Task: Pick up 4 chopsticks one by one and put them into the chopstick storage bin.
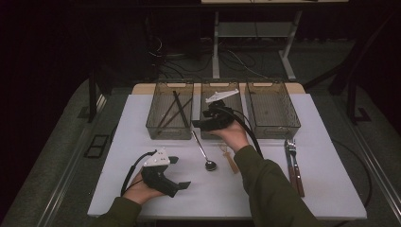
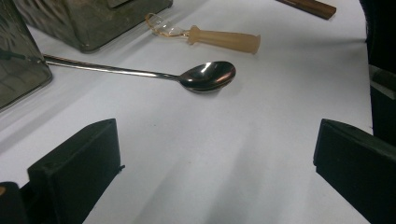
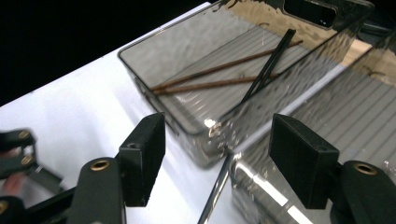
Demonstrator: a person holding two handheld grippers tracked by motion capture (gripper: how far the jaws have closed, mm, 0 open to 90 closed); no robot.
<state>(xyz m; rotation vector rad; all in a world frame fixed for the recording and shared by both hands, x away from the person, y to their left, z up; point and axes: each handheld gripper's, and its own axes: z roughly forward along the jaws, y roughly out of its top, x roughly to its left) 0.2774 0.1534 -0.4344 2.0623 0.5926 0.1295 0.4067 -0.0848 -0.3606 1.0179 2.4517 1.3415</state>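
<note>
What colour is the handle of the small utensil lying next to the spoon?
Translucent peach-tan handle, beside the spoon; clearest in the left gripper view.

Lighting: overhead, falling on the white table [image 1: 326, 142]; surrounding room dim to near black in the high view, detail lost at the edges
Shadows: soft and faint, spreading under the spoon [image 2: 205, 76] and beside the bins [image 3: 187, 60]
Glare: bright highlight in the spoon bowl; streaked reflections on the bins' clear rippled walls in the right gripper view; table near overexposed in the left gripper view
Focus: high view soft and grainy; near jaws slightly soft in both gripper views; left gripper [image 3: 18, 156] blurred at the left edge of the right gripper view
Distortion: mild wide-angle stretch in the gripper views
</note>
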